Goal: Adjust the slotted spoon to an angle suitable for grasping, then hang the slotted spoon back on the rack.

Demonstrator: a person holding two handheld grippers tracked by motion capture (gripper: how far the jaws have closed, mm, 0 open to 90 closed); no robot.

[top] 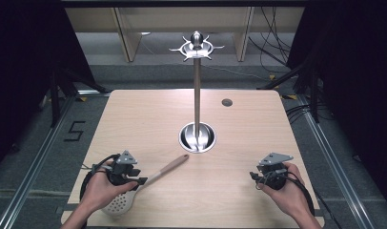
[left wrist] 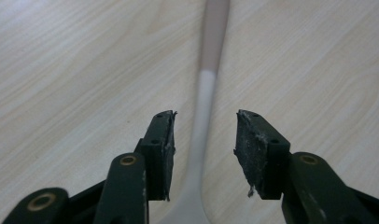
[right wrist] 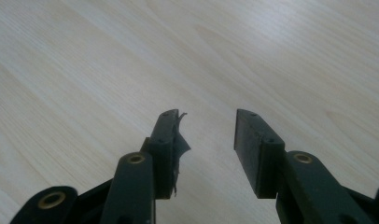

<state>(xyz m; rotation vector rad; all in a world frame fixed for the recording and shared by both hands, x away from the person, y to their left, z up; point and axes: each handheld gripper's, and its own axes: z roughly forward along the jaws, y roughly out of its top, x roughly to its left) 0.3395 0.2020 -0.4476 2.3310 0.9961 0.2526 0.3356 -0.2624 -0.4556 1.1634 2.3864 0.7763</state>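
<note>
White at the bowl and brown at the grip, the skimmer spoon (top: 148, 180) lies flat on the bench (top: 239, 143) at its near left side. Its long axis runs diagonally — the perforated bowl toward me, the handle tip pointing up-right toward the steel stand (top: 197, 86). My left gripper (top: 134, 180) is right over the neck; in the left gripper view the pale stem (left wrist: 202, 126) passes between the spread jaws, not yet pinched. The stem is a little nearer one pad. My right gripper (top: 255, 177) is well apart, over bare wood — jaws spread, holding nothing. I judge the left one should close.
</note>
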